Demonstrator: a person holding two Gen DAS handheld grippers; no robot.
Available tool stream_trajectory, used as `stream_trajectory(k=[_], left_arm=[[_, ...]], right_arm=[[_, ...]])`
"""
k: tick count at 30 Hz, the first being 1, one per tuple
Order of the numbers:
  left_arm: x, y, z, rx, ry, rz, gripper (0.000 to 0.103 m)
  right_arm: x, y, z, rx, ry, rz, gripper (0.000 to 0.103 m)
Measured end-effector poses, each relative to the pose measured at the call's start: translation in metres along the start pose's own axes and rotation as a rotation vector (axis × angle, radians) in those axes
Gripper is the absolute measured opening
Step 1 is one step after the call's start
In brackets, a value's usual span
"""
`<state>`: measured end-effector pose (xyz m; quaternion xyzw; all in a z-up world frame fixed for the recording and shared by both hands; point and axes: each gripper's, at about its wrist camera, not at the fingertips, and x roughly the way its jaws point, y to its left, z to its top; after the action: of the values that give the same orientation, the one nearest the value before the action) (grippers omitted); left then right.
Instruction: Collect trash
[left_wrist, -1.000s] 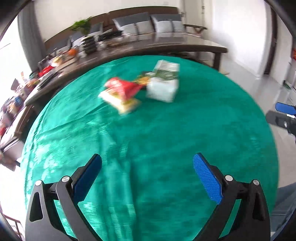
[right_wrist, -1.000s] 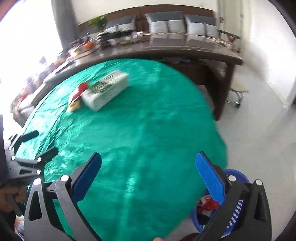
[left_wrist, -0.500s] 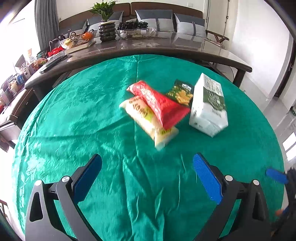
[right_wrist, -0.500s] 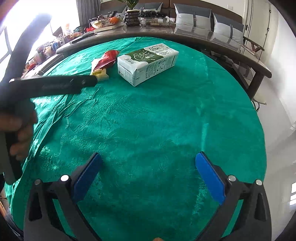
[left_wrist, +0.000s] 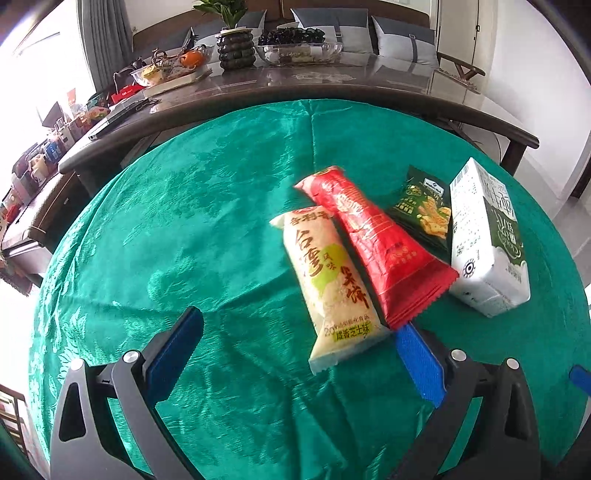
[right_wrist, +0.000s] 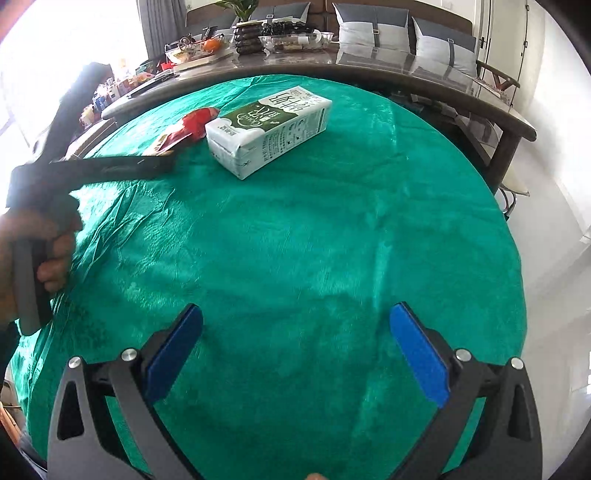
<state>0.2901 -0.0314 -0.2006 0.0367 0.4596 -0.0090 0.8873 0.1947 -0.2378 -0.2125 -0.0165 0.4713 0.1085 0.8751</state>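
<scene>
Trash lies on the round table with a green cloth (left_wrist: 192, 229): in the left wrist view, a yellow snack packet (left_wrist: 330, 284), a red foil packet (left_wrist: 376, 243) partly over it, a small dark green snack bag (left_wrist: 424, 208) and a white-and-green milk carton (left_wrist: 484, 243) on its side. The left gripper (left_wrist: 295, 354) is spread wide, empty, near the yellow packet.

In the right wrist view, the right gripper (right_wrist: 295, 350) is also wide apart, holding nothing, well apart from the carton (right_wrist: 269, 127). A hand (right_wrist: 44, 254) holds the left tool.

We hold the left claw (left_wrist: 297, 350) low and level, its blue fingers (left_wrist: 419, 363) spread wide with nothing between them. Our right claw (right_wrist: 295, 350) gapes equally wide and empty, while our left hand (right_wrist: 44, 254) grips its handle.
</scene>
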Motion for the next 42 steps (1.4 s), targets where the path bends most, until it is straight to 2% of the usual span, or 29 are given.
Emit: stream_trajectory(k=[4, 7, 10, 13, 15, 16, 17, 18, 19, 20, 21, 22, 25, 30, 35, 36, 37, 38, 39, 41, 42], left_arm=[[-0.006, 0.024, -0.013, 0.035, 0.0, 0.002, 0.099], [-0.008, 0.033, -0.015, 0.032, -0.009, -0.06, 0.099], [-0.009, 0.024, -0.012, 0.07, -0.024, -0.113, 0.099], [-0.008, 0.008, -0.004, 0.169, -0.061, -0.064, 0.097], [-0.002, 0.005, 0.002, 0.186, -0.04, -0.07, 0.084], [0.001, 0.006, 0.004, 0.184, -0.024, -0.081, 0.074], [0.004, 0.008, 0.006, 0.177, -0.011, -0.092, 0.071], [0.006, 0.01, 0.007, 0.167, -0.007, -0.104, 0.069], [0.006, 0.012, 0.007, 0.161, -0.002, -0.111, 0.063], [0.006, 0.014, 0.008, 0.155, 0.002, -0.13, 0.053], [0.006, 0.014, 0.009, 0.149, 0.008, -0.156, 0.047], [0.004, 0.015, 0.008, 0.147, 0.01, -0.164, 0.033], [-0.002, 0.016, 0.005, 0.147, 0.018, -0.171, 0.025], [-0.029, 0.033, -0.018, 0.093, 0.019, -0.204, 0.024], [-0.063, 0.038, -0.059, 0.062, 0.003, -0.251, 0.024], [-0.067, 0.037, -0.067, 0.061, 0.002, -0.26, 0.024], [-0.069, 0.034, -0.074, 0.059, 0.002, -0.266, 0.025], [-0.07, 0.032, -0.079, 0.06, -0.002, -0.262, 0.028], [-0.07, 0.03, -0.084, 0.065, -0.012, -0.248, 0.033], [-0.069, 0.029, -0.089, 0.07, -0.015, -0.215, 0.066], [-0.068, 0.029, -0.091, 0.071, -0.017, -0.209, 0.072]], right_arm=[[0.004, 0.001, 0.026, 0.005, -0.015, -0.008, 0.098], [0.01, 0.001, 0.059, 0.075, -0.049, 0.019, 0.098], [0.021, 0.005, 0.098, 0.181, -0.071, 0.087, 0.098], [0.04, 0.014, 0.129, 0.232, -0.026, 0.102, 0.098], [0.052, 0.015, 0.14, 0.256, 0.006, 0.077, 0.098], [0.06, 0.015, 0.143, 0.267, 0.043, 0.063, 0.097], [0.065, 0.016, 0.146, 0.279, 0.07, 0.069, 0.094], [0.069, 0.015, 0.146, 0.289, 0.092, 0.083, 0.082], [0.071, 0.015, 0.146, 0.288, 0.11, 0.079, 0.066], [0.071, 0.013, 0.146, 0.284, 0.114, 0.069, 0.062], [0.069, 0.012, 0.145, 0.284, 0.11, 0.069, 0.057], [0.066, 0.01, 0.143, 0.278, 0.108, 0.068, 0.054], [0.051, 0.002, 0.133, 0.229, 0.099, 0.059, 0.05], [0.012, -0.001, 0.09, 0.124, 0.094, 0.056, 0.047], [-0.025, 0.019, 0.027, 0.061, 0.035, 0.076, 0.047], [-0.027, 0.023, 0.017, 0.05, 0.017, 0.059, 0.048], [-0.028, 0.025, 0.007, 0.046, -0.011, 0.03, 0.051], [-0.027, 0.027, 0.003, 0.047, -0.028, 0.013, 0.071], [-0.025, 0.029, -0.002, 0.051, -0.04, 0.002, 0.083], [-0.017, 0.032, -0.005, 0.044, -0.056, -0.016, 0.083], [-0.011, 0.034, -0.006, 0.036, -0.053, -0.018, 0.083]])
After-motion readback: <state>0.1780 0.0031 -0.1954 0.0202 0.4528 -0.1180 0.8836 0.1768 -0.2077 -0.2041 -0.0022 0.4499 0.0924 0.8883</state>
